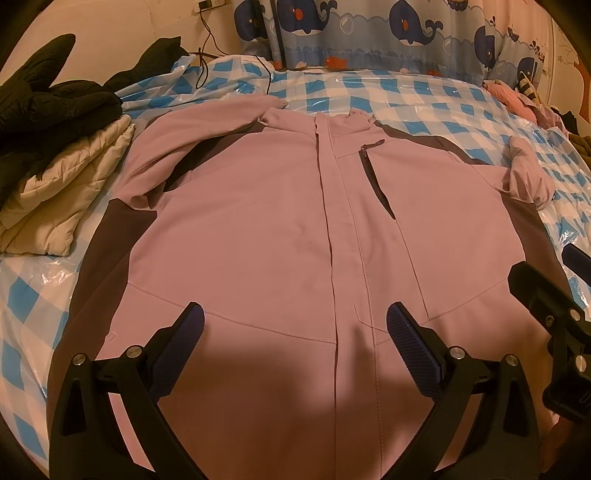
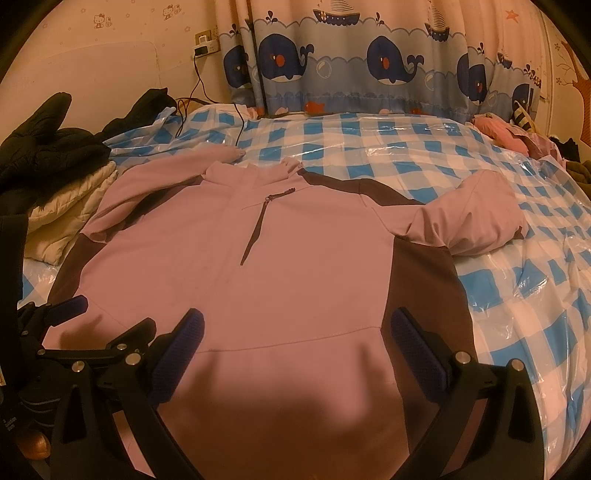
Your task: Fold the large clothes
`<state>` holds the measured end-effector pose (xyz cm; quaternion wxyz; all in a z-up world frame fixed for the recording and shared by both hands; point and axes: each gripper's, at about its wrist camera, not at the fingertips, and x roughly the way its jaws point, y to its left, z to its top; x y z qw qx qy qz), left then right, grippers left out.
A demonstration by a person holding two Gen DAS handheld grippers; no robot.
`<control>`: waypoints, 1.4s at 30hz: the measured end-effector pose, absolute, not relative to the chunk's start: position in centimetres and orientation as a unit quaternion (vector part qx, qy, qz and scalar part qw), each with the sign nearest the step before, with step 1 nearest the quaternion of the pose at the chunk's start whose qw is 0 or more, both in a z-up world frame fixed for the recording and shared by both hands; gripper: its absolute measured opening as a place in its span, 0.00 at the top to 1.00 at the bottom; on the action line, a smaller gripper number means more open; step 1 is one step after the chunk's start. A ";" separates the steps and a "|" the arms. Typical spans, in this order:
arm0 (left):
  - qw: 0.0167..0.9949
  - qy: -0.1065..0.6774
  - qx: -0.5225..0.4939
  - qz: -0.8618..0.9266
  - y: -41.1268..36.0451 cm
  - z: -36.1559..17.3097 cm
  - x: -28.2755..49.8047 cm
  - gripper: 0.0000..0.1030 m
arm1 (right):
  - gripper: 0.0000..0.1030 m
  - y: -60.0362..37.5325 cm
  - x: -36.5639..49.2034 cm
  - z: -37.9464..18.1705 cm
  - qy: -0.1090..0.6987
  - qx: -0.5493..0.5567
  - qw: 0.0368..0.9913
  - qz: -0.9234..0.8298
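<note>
- The pink jacket [image 1: 258, 221] lay front-up and spread flat on the checked bed cover [image 1: 424, 96], collar toward the whale curtain [image 1: 369, 33], front closed; that flat spread seemed meant to make it ready for folding.
- Its sleeves were not laid out: the one on the right [image 2: 476, 218] was bunched in a mound beside the shoulder, the other [image 1: 207, 114] ran off toward the far left corner. Both probably needed folding in first.
- The left gripper [image 1: 295, 332] hovered above the lower front, jaws spread wide, holding nothing.
- The right gripper [image 2: 297, 334] hung beside it over the hem area, likewise agape and empty; apparently neither had taken hold.
- A folded cream quilted garment [image 1: 62, 195] and black coats [image 1: 44, 96] sat piled at the left edge, clear of the jacket.
</note>
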<state>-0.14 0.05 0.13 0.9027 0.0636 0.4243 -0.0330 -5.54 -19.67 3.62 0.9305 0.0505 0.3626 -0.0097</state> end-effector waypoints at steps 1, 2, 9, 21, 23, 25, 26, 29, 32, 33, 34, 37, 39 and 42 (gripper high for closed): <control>0.903 0.424 0.064 -0.033 0.1 0.1 -0.1 0.08 | 0.05 -19.7 -5.5 3.6 0.362 0.051 0.931 -0.010; 0.903 0.424 0.063 -0.033 0.1 0.1 -0.1 0.08 | 0.05 -19.7 -5.5 3.6 0.362 0.051 0.931 -0.010; 0.903 0.424 0.065 -0.032 0.1 0.2 -0.1 0.08 | 0.05 -19.7 -5.5 3.5 0.363 0.051 0.930 -0.009; 0.903 0.422 0.067 -0.032 0.0 0.1 -0.1 0.08 | 0.05 -20.1 -5.2 3.3 0.363 0.049 0.930 -0.010; 0.904 0.422 0.063 -0.032 0.1 0.2 0.1 0.08 | 0.05 -20.5 -5.1 3.3 0.365 0.045 0.930 -0.015; 0.904 0.421 0.060 -0.033 0.1 0.4 0.3 0.08 | 0.05 -20.2 -4.8 2.7 0.368 0.043 0.928 -0.022; 0.904 0.421 0.059 -0.034 0.1 0.4 0.3 0.08 | 0.05 -20.2 -4.7 2.4 0.368 0.044 0.929 -0.021; 0.903 0.423 0.062 -0.036 -0.4 0.5 0.4 0.08 | 0.05 -22.0 -4.4 2.6 0.370 0.070 0.926 -0.025; 0.901 0.427 0.061 -0.042 -0.7 0.3 0.7 0.08 | 0.05 -25.5 -4.3 4.3 0.366 0.128 0.922 -0.016; 0.901 0.428 0.059 -0.043 -0.8 0.3 0.7 0.08 | 0.05 -28.1 -4.3 4.9 0.360 0.165 0.918 -0.018; 0.901 0.428 0.057 -0.044 -0.8 0.3 0.8 0.08 | 0.05 -30.4 -4.1 5.3 0.359 0.193 0.913 -0.020; 0.900 0.431 0.055 -0.041 -0.8 0.1 1.1 0.08 | 0.05 -37.7 -2.8 5.3 0.366 0.279 0.887 -0.038; 0.897 0.436 0.052 -0.043 -1.0 -0.4 1.4 0.08 | 0.05 -42.2 -0.8 5.8 0.377 0.273 0.881 -0.085; 0.889 0.453 0.045 -0.045 -1.5 -1.5 2.1 0.08 | 0.05 -46.0 5.6 7.7 0.423 0.183 0.876 -0.140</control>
